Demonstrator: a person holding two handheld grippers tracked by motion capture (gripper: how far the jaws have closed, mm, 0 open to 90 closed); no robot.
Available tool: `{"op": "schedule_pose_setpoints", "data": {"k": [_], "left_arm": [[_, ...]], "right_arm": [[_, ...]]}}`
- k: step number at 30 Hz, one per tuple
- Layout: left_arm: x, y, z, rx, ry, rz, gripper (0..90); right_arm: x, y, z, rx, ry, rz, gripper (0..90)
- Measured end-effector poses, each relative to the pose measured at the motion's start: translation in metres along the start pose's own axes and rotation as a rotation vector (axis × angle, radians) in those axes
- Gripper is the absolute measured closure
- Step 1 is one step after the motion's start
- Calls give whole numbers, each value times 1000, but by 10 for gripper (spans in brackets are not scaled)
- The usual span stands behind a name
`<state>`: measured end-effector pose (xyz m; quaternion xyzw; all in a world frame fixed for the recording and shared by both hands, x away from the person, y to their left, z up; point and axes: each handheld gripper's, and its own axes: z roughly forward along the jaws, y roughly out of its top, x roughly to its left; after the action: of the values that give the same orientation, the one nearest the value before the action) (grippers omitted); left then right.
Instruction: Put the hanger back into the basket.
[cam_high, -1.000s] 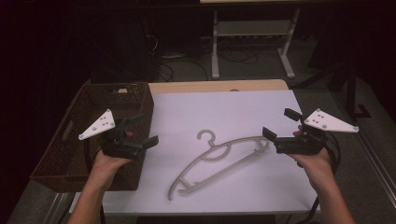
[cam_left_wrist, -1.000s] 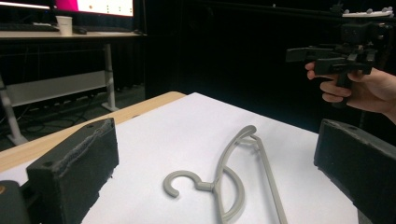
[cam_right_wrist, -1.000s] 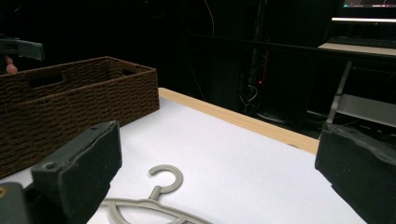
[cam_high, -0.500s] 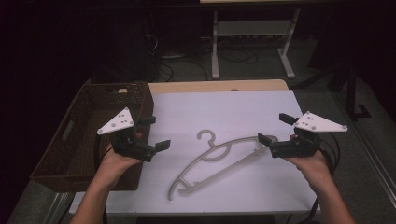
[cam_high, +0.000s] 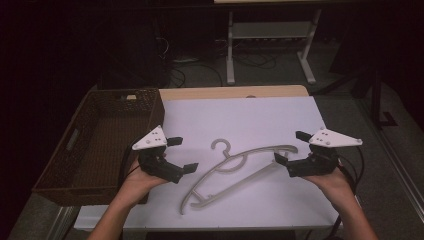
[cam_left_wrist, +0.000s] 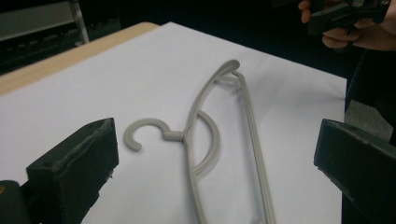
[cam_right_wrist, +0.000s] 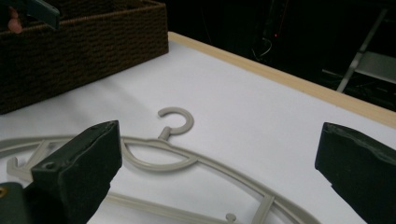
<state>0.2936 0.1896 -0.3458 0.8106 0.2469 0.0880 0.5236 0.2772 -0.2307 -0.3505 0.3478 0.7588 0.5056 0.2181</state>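
Surface: table (cam_high: 280, 92) is carrying a white sheet (cam_high: 260, 120).
Hanger (cam_high: 240, 167): lying flat, right of the wicker basket (cam_high: 100, 145).

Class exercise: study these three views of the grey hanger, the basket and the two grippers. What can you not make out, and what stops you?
- Grey plastic hanger: its lower end is cut off by the left gripper view's bottom edge.
- Same hanger, right gripper view: one stretch is hidden behind the right gripper's near jaw.
- Dark woven basket: the small pale item at its far rim is too small to identify in the high view.
- Left gripper: no contact visible.
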Motion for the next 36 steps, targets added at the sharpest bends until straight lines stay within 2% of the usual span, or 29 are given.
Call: {"op": "schedule_pose_setpoints", "data": {"k": [9,19,25,32,36], "left_arm": [[0,-15,19,19,-3,-20,0],[3,-33,29,23,-2,-40,0],[6,-38,32,32,0,-43,0],[7,-39,33,31,-2,-44,0],[7,-39,33,34,-2,-42,0]], "right_arm": [[3,-9,7,28,21,-2,0],[10,-13,18,55,58,-15,0],[18,-15,31,80,93,-32,2],[29,-17,45,119,134,-36,65],[33,-18,50,139,150,-25,139]]}}
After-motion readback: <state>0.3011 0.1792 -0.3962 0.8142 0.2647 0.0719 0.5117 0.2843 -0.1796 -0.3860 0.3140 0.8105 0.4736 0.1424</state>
